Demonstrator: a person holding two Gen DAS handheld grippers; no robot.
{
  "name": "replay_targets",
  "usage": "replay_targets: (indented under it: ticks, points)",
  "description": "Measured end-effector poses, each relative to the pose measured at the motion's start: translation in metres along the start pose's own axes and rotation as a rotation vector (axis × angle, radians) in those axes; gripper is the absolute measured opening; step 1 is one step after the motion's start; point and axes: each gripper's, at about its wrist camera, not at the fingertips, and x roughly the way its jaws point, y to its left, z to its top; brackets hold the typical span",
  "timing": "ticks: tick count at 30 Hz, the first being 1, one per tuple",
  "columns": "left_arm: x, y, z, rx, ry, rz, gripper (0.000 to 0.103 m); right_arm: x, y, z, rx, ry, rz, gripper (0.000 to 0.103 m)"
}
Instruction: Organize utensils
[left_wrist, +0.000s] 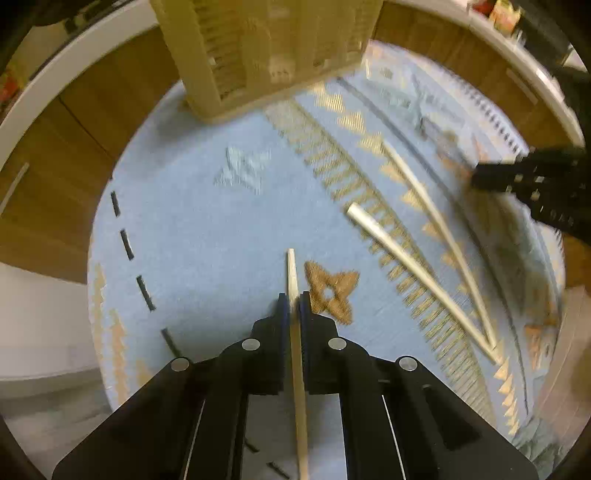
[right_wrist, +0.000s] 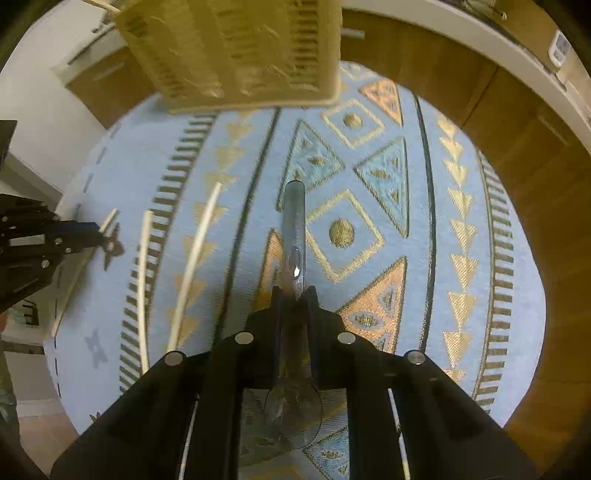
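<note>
Left gripper (left_wrist: 294, 301): clamped on a chopstick (left_wrist: 292, 275), lower centre of frame. Right gripper (right_wrist: 295, 295): clamped on a metal spoon (right_wrist: 294, 229), handle pointing up-frame, bowl below the jaws. Two loose chopsticks (left_wrist: 413, 266) on the patterned blue cloth (left_wrist: 207, 221), right of centre. Slatted utensil holder (right_wrist: 236, 51) at top of frame.

Round pale-blue woven tablecloth (right_wrist: 236, 206) with gold triangles and dark dashes, brown wooden cabinet fronts (left_wrist: 55, 158) behind, white countertop edge (left_wrist: 66, 62) above
</note>
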Motion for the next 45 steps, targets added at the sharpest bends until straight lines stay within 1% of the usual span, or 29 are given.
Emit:
replay_targets:
  ticks: [2, 4, 5, 7, 9, 10, 11, 13, 16, 18, 20, 23, 26, 28, 30, 31, 32, 33, 35, 36, 37, 38, 39, 40, 41, 42, 43, 44, 45]
  points:
    - [-0.015, 0.004, -0.005, -0.037, -0.081, -0.03, 0.004, -0.012, 0.003, -0.004, -0.009, -0.058, 0.008, 0.01]
    - [-0.033, 0.005, -0.008, -0.064, -0.16, -0.057, 0.004, -0.031, 0.007, -0.008, -0.024, -0.135, 0.017, 0.01]
    - [-0.047, 0.007, -0.009, -0.082, -0.221, -0.072, 0.004, -0.038, 0.007, -0.009, -0.025, -0.164, 0.02, 0.01]
    - [-0.066, 0.01, -0.009, -0.104, -0.308, -0.079, 0.004, -0.055, 0.005, -0.01, -0.007, -0.223, 0.062, 0.01]
    - [-0.09, 0.005, -0.008, -0.123, -0.414, -0.068, 0.004, -0.071, -0.004, -0.009, 0.02, -0.274, 0.107, 0.01]
    - [-0.1, 0.003, -0.006, -0.13, -0.461, -0.062, 0.004, -0.084, -0.005, -0.007, 0.026, -0.312, 0.116, 0.01]
    - [-0.116, 0.003, -0.006, -0.14, -0.535, -0.064, 0.003, -0.093, -0.005, -0.007, 0.028, -0.351, 0.119, 0.01]
    - [-0.136, 0.002, -0.003, -0.161, -0.628, -0.074, 0.003, -0.11, -0.005, -0.004, 0.031, -0.415, 0.129, 0.01]
    - [-0.167, 0.0, 0.007, -0.2, -0.771, -0.052, 0.003, -0.134, -0.01, 0.01, 0.053, -0.528, 0.145, 0.01]
    - [-0.185, 0.0, 0.014, -0.223, -0.852, -0.013, 0.0, -0.147, -0.01, 0.017, 0.06, -0.589, 0.149, 0.01]
    - [-0.202, 0.005, 0.021, -0.244, -0.907, -0.009, 0.0, -0.158, -0.01, 0.028, 0.059, -0.642, 0.153, 0.01]
    - [-0.22, 0.006, 0.036, -0.245, -0.933, -0.017, 0.0, -0.167, -0.01, 0.048, 0.063, -0.69, 0.155, 0.01]
    - [-0.229, 0.008, 0.051, -0.231, -0.945, -0.014, 0.0, -0.169, -0.009, 0.066, 0.056, -0.707, 0.17, 0.01]
    - [-0.225, 0.012, 0.055, -0.205, -0.908, -0.04, 0.0, -0.167, -0.008, 0.071, 0.051, -0.701, 0.178, 0.01]
    - [-0.219, 0.02, 0.049, -0.203, -0.88, -0.05, 0.0, -0.159, -0.009, 0.073, 0.045, -0.685, 0.196, 0.01]
    - [-0.213, 0.024, 0.043, -0.197, -0.859, -0.059, 0.001, -0.154, -0.01, 0.071, 0.044, -0.679, 0.198, 0.01]
    - [-0.206, 0.029, 0.036, -0.2, -0.846, -0.061, 0.004, -0.149, -0.011, 0.069, 0.044, -0.666, 0.202, 0.01]
    - [-0.194, 0.038, 0.029, -0.216, -0.812, -0.058, 0.007, -0.142, -0.013, 0.067, 0.049, -0.651, 0.214, 0.01]
    - [-0.172, 0.055, 0.02, -0.259, -0.755, -0.049, 0.008, -0.128, -0.016, 0.062, 0.068, -0.616, 0.24, 0.011]
    - [-0.159, 0.063, 0.018, -0.271, -0.718, -0.047, 0.008, -0.122, -0.018, 0.061, 0.075, -0.595, 0.25, 0.01]
    - [-0.147, 0.068, 0.018, -0.262, -0.672, -0.035, 0.01, -0.116, -0.019, 0.06, 0.084, -0.575, 0.253, 0.011]
    - [-0.135, 0.073, 0.018, -0.249, -0.631, -0.013, 0.018, -0.113, -0.02, 0.057, 0.091, -0.565, 0.255, 0.011]
    - [-0.127, 0.078, 0.019, -0.253, -0.605, -0.003, 0.023, -0.109, -0.022, 0.055, 0.1, -0.554, 0.265, 0.011]
    - [-0.116, 0.088, 0.021, -0.282, -0.579, -0.009, 0.03, -0.108, -0.024, 0.053, 0.107, -0.551, 0.271, 0.011]
    - [-0.108, 0.097, 0.024, -0.314, -0.569, -0.025, 0.031, -0.106, -0.025, 0.051, 0.115, -0.546, 0.281, 0.011]
    - [-0.093, 0.108, 0.028, -0.373, -0.544, -0.057, 0.031, -0.105, -0.026, 0.049, 0.12, -0.543, 0.284, 0.011]
    - [-0.082, 0.115, 0.033, -0.406, -0.521, -0.081, 0.032, -0.103, -0.026, 0.048, 0.123, -0.54, 0.283, 0.011]
    - [-0.07, 0.12, 0.038, -0.436, -0.501, -0.099, 0.037, -0.102, -0.026, 0.046, 0.125, -0.536, 0.28, 0.011]
    - [-0.054, 0.126, 0.044, -0.481, -0.481, -0.101, 0.039, -0.101, -0.026, 0.045, 0.126, -0.532, 0.279, 0.011]
